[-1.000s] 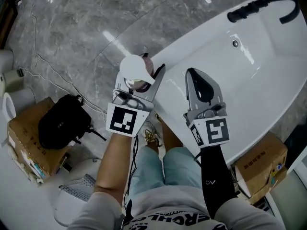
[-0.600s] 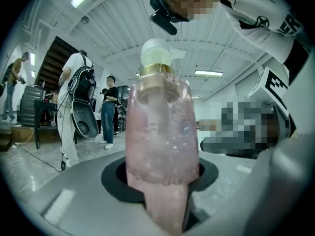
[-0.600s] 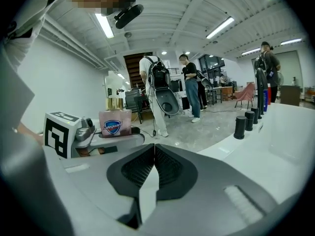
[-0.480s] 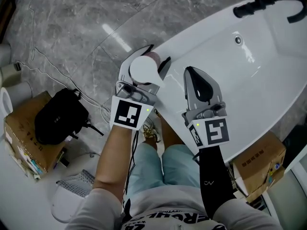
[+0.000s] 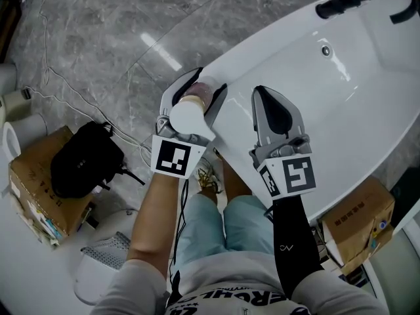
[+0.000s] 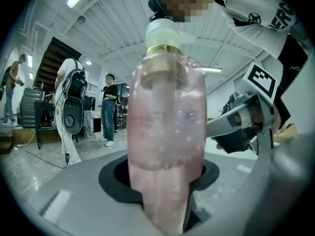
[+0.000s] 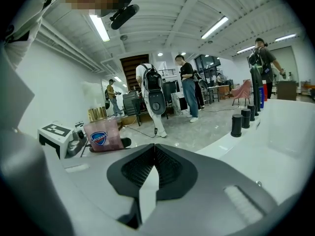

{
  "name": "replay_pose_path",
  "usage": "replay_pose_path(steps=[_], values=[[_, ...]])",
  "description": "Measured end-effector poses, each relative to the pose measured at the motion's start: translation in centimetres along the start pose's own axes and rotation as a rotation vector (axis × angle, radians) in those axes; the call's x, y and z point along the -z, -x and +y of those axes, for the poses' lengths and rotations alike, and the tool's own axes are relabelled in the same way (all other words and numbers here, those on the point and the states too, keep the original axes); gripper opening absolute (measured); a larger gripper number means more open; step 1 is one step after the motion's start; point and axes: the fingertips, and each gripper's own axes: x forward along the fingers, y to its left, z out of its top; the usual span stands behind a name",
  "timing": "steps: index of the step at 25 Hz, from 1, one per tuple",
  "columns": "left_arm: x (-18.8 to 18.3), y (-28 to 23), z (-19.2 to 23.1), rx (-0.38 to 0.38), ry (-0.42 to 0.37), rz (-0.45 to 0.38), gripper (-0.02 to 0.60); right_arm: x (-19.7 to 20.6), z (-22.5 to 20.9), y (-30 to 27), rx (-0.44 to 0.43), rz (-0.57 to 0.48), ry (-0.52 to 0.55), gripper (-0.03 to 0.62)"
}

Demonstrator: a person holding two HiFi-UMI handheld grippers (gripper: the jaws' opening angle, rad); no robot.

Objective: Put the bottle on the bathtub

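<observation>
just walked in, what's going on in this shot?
A person is working two handheld grippers at a white tub. The left gripper holds a pink pump bottle upright at the tub's near rim. Its jaws have just eased slightly wider, with the bottle between them. Whether the bottle's base already rests on the rim can't be told. The right gripper is shut and empty, over the rim beside it.

Grey marble flr point(image 5: 85, 44), strip lts point(image 7: 100, 27) overhead
</observation>
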Motion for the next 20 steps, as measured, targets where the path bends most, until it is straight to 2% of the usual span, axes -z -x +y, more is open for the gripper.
replay_pose_path(steps=[2, 7, 10, 20], values=[[0.3, -0.1, 0.3, -0.017, 0.036, -0.005, 0.319, 0.0, 0.1, 0.0, 0.0, -0.001, -0.001, 0.031], [0.9, -0.3, 0.2, -0.022, 0.07, 0.002, 0.352, -0.1, 0.2, 0.0, 0.002, 0.0, 0.0, 0.031], [0.2, 0.0, 0.1, -0.016, 0.069, -0.011, 0.379, -0.3, 0.4, -0.1, 0.001, -0.002, 0.012, 0.031], [-3.6, 4.0, 0.2, -0.063, 0.081, -0.059, 0.39, -3.3, 2.0, 2.7, 0.021, -0.036, 0.059, 0.031]])
